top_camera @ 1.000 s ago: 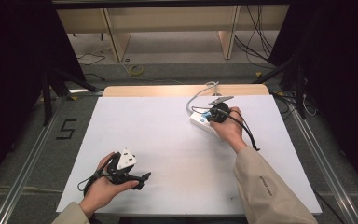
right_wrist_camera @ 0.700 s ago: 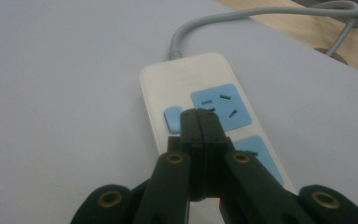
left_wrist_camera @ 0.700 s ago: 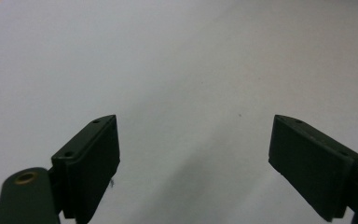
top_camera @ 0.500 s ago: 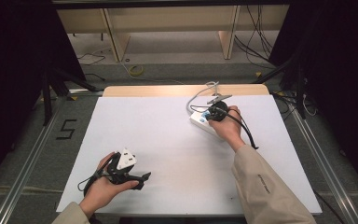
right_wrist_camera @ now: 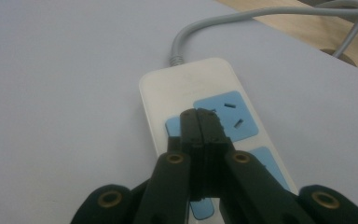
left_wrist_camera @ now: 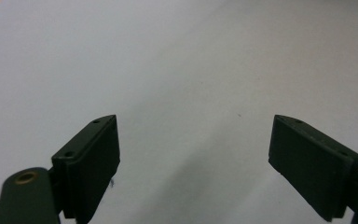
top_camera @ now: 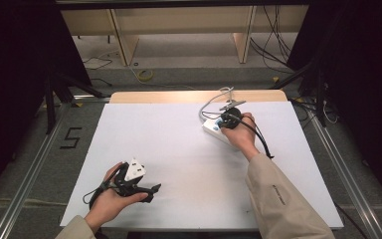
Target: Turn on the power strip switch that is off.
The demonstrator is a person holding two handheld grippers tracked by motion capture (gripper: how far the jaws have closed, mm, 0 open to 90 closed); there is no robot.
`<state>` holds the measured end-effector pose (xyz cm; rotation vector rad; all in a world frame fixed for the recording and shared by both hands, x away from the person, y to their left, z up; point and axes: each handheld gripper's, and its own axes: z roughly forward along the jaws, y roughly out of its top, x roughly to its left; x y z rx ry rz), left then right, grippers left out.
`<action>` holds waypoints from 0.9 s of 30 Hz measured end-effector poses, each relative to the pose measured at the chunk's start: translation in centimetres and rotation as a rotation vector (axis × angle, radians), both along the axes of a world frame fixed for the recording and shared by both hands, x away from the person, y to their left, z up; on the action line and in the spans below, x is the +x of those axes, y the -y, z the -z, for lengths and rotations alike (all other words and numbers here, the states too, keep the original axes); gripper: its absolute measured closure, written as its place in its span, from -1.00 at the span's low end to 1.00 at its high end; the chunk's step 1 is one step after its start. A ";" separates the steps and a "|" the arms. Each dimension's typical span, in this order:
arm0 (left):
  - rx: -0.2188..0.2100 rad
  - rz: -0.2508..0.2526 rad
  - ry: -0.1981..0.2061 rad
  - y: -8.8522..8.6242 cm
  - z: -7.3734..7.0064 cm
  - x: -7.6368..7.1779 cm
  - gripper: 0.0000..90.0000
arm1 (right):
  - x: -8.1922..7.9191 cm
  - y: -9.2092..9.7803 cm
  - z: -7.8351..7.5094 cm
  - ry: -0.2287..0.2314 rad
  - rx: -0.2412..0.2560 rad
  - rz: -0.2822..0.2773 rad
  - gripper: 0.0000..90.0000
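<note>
A white power strip [right_wrist_camera: 191, 88] with blue sockets [right_wrist_camera: 228, 114] lies on the white table, and its grey cable [right_wrist_camera: 223, 23] runs off toward the far edge. My right gripper [right_wrist_camera: 199, 114] is shut, jaws pressed together with nothing between them. Its tips sit just over the strip's blue socket face; whether they touch it I cannot tell. In the high view the right gripper [top_camera: 225, 121] sits over the power strip [top_camera: 211, 128] at the far right of the table. My left gripper [top_camera: 152, 193] rests in a hand at the front left. Its jaws [left_wrist_camera: 193, 126] are wide open over bare table.
The white tabletop [top_camera: 179, 149] has a wooden strip [top_camera: 179, 96] along its far edge. Metal rails [top_camera: 35, 164] run along both sides on the floor. A wooden shelf frame [top_camera: 179, 30] and loose cables [top_camera: 273, 30] lie beyond the table.
The right gripper has edged slightly left over the power strip. The left hand has stayed put.
</note>
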<state>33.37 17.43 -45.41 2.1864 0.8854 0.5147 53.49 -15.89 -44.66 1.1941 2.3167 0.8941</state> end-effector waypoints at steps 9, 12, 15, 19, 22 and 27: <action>0.000 0.000 0.000 0.0 0.0 0.0 -0.64 | 0.2 -0.2 0.0 -0.002 0.002 0.002 1.00; 0.000 0.001 0.000 0.0 0.0 0.0 -0.64 | 0.2 -0.3 0.0 0.000 -0.001 -0.001 1.00; -0.001 0.002 0.000 0.1 0.0 0.0 -0.64 | 0.3 -0.4 -0.1 -0.003 0.000 0.000 1.00; -0.002 0.002 0.000 0.0 0.0 0.0 -0.64 | 0.4 -0.6 -0.1 -0.001 -0.002 -0.001 1.00; -0.002 0.002 -0.001 0.0 0.0 0.0 -0.64 | 0.5 -0.7 -0.1 -0.002 -0.005 -0.004 1.00; -0.001 0.005 0.004 0.1 0.0 0.0 -0.64 | 0.6 -0.8 0.0 0.000 -0.007 -0.004 1.00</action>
